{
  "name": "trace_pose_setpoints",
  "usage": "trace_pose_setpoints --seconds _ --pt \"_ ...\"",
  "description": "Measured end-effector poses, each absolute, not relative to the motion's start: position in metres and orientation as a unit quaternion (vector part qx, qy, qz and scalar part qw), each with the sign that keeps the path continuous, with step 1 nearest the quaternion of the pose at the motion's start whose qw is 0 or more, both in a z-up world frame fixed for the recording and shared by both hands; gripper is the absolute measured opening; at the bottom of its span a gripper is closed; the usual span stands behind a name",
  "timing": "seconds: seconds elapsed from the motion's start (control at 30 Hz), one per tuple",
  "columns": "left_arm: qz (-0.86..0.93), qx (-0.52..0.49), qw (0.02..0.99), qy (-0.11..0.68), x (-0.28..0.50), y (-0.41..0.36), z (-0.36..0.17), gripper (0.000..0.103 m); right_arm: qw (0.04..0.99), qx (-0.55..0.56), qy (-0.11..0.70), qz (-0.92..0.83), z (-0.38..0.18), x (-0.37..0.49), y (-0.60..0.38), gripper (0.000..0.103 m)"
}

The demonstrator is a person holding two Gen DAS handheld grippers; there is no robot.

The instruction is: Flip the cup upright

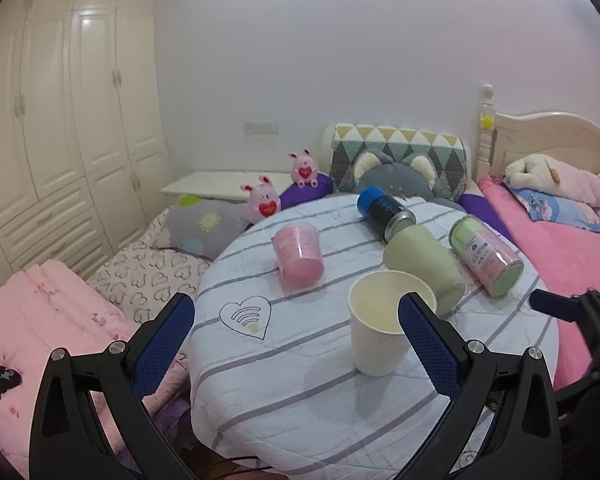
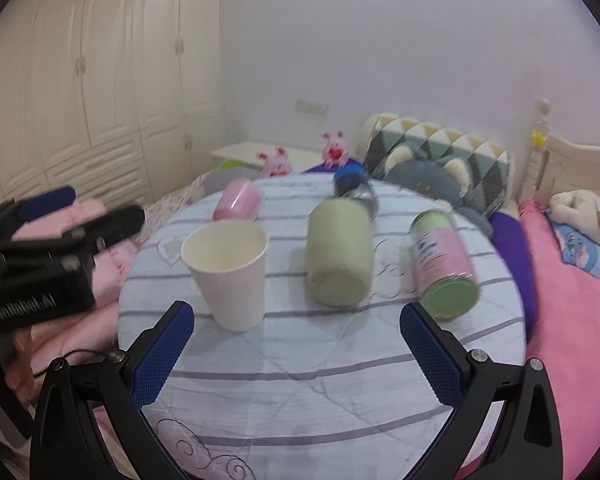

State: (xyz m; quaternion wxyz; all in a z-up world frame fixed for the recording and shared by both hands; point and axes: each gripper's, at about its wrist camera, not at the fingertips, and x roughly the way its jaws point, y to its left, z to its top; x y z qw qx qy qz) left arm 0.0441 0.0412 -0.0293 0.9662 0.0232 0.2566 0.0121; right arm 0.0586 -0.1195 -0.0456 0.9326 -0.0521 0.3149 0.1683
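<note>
A white paper cup (image 1: 380,328) (image 2: 228,272) stands upright, mouth up, on the round table with a striped cloth (image 1: 300,392) (image 2: 300,380). A green cup (image 1: 424,270) (image 2: 338,256) and a pink cup (image 1: 298,254) (image 2: 238,200) lie on their sides behind it. My left gripper (image 1: 296,344) is open and empty, its right finger just in front of the white cup; it also shows at the left of the right wrist view (image 2: 84,216). My right gripper (image 2: 296,348) is open and empty, back from the cups.
A green and pink can (image 1: 486,254) (image 2: 444,264) and a blue-capped dark can (image 1: 384,210) (image 2: 352,184) lie on the table's far side. Beds with pink blankets (image 1: 40,320) (image 2: 572,340), pillows and plush toys surround the table. A wardrobe (image 1: 60,120) stands at left.
</note>
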Motion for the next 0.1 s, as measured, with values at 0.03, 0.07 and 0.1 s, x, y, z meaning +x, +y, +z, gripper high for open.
trace_pose_setpoints --seconds 0.03,0.07,0.1 --pt "0.013 0.019 0.964 0.264 0.0472 0.0443 -0.0306 0.103 0.931 -0.054 0.318 0.173 -0.0480 0.0614 -0.1157 0.103" --pt "0.013 0.011 0.962 0.271 0.0503 0.0485 -0.0320 0.103 0.927 -0.054 0.324 0.178 -0.0506 0.0653 -0.1113 0.103" --pt "0.012 0.004 0.961 0.275 0.0530 0.0526 -0.0332 0.103 0.926 -0.055 0.327 0.180 -0.0517 0.0674 -0.1083 0.103"
